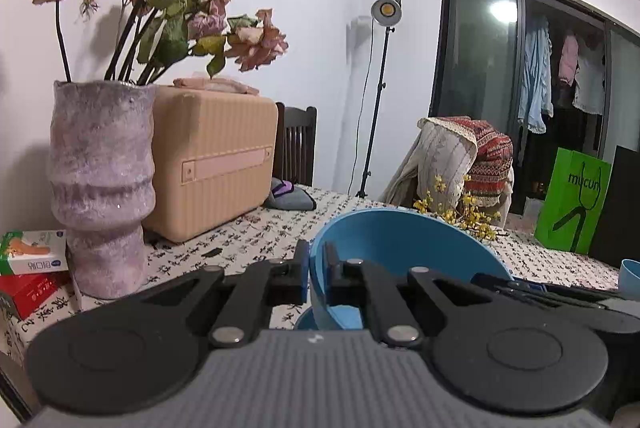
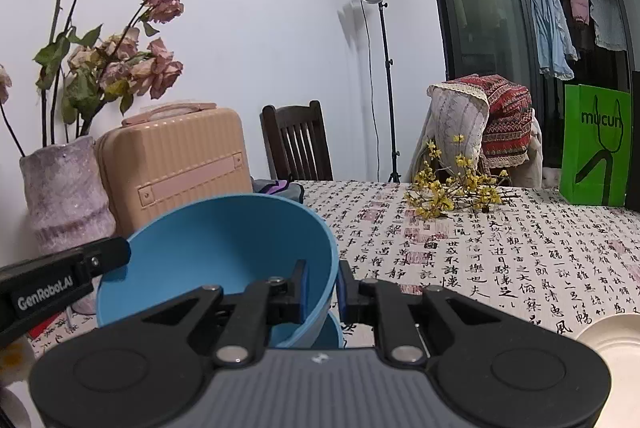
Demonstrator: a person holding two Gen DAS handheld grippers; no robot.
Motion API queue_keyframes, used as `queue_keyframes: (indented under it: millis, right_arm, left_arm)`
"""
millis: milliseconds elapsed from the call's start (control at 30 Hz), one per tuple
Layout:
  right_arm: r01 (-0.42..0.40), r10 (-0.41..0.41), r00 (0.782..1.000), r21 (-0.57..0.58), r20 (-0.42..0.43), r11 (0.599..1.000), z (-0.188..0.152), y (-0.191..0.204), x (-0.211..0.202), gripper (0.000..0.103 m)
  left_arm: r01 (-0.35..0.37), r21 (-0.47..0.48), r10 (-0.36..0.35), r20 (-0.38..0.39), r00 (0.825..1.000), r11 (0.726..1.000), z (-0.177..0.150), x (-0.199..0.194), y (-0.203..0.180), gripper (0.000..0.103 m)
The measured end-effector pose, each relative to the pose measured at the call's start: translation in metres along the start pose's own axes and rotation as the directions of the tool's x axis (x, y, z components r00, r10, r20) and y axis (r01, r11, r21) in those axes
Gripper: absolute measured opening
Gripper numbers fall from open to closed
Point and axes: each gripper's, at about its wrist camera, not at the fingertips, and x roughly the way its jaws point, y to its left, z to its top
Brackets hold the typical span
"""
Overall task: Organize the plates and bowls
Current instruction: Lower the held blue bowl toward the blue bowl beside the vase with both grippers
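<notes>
Here, both grippers, left gripper point(image 1: 317, 270) and right gripper point(image 2: 323, 286), pinching opposite blue bowl point(image 2: 216, 248) rims.

I see the bowl point(image 2: 216, 248) tilted at the near left of the bench point(image 2: 500, 260); vase point(image 2: 64, 195) and suitcase point(image 2: 176, 163) behind it, plate point(image 2: 616, 340) near right.

Matt plastic bowl point(image 2: 224, 248); printed cloth tablecloth point(image 2: 480, 248); rough vase point(image 1: 100, 187).
</notes>
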Motion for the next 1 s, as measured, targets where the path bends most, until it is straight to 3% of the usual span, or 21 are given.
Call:
queue_keyframes:
  millis: [1000]
  right_arm:
    - [0.02,-0.023,0.997,-0.039,-0.079,0.999,-0.015,0.01,0.028,0.014]
  left_arm:
    - [-0.003,0.016,0.004,-0.066,0.998,1.0,-0.021,0.025,0.01,0.007]
